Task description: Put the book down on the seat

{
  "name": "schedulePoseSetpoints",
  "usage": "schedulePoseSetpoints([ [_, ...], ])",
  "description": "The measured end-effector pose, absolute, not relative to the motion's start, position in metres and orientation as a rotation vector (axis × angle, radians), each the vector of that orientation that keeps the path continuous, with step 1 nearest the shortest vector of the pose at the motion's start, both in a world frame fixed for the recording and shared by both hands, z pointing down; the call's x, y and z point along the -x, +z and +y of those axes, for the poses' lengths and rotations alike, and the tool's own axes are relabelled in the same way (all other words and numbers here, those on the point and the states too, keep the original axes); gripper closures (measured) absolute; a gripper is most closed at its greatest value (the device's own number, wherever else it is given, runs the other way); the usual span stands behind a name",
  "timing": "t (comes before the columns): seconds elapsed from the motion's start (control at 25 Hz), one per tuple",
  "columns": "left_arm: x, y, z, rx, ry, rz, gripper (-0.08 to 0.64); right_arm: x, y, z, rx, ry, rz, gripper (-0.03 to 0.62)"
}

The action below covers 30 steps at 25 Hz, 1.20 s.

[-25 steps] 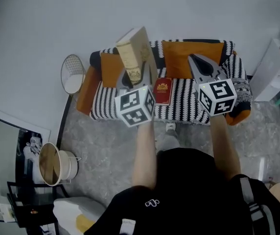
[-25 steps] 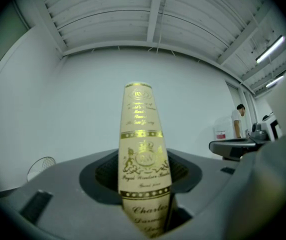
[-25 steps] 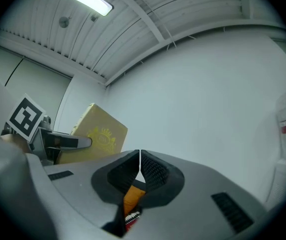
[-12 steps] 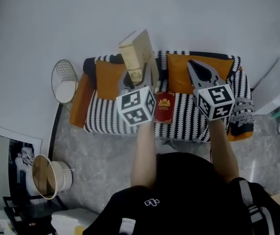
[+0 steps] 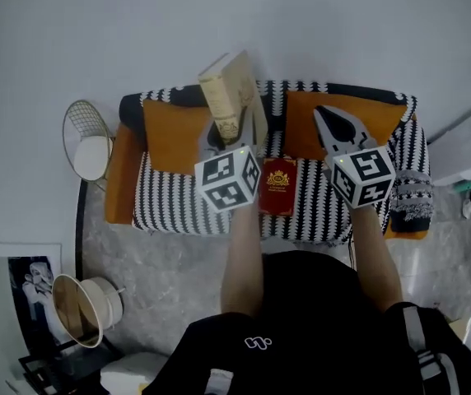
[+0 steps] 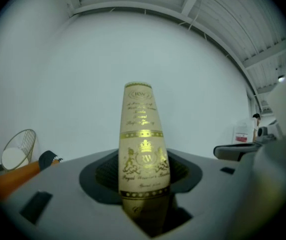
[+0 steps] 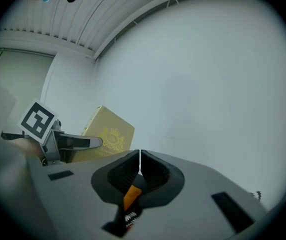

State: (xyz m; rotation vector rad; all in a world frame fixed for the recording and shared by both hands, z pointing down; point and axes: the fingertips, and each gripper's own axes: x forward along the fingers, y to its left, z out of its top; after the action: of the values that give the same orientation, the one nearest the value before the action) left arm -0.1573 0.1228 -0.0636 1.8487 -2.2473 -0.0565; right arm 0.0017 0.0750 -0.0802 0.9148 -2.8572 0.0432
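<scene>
A thick cream book with gold print stands upright in my left gripper, which is shut on its lower end. In the left gripper view its spine rises from between the jaws against the white wall. The book is held above the back of the striped sofa seat. My right gripper hovers over the right orange cushion, jaws shut together on nothing. From the right gripper view the cream book and the left gripper show at the left. A red book lies flat on the seat between the two grippers.
Two orange cushions lean on the sofa back, and orange armrests flank the seat. A wire basket stands left of the sofa. A pale bin sits on the floor at lower left. A white unit stands at the right.
The view has drifted, so the sofa sits lower and further left in the picture. Both grippers and the cream book keep their places relative to each other.
</scene>
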Motion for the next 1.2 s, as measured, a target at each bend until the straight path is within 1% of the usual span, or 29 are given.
schedulePoseSetpoints([
  [0.24, 0.183, -0.031, 0.079, -1.842, -0.022, -2.174, 0.339, 0.022, -0.063, 0.03, -0.945, 0.1, -2.822, 0.574],
  [0.48, 0.186, -0.003, 0.053, -1.838, 0.008, -2.092, 0.339, 0.036, -0.039, 0.016, -0.92, 0.137, -2.766, 0.574],
  [0.88, 0.184, 0.067, 0.034, -1.754, 0.089, -1.977, 0.339, 0.012, 0.023, 0.002, -0.962, 0.307, -2.628, 0.574],
  [1.0, 0.18, 0.094, 0.03, -1.74, 0.132, -1.95, 0.339, 0.0, 0.057, 0.009, -0.957, 0.399, -2.571, 0.574],
  [1.2, 0.169, 0.153, 0.027, -1.718, 0.294, -1.902, 0.339, -0.023, 0.125, 0.022, -0.969, 0.579, -2.465, 0.574],
])
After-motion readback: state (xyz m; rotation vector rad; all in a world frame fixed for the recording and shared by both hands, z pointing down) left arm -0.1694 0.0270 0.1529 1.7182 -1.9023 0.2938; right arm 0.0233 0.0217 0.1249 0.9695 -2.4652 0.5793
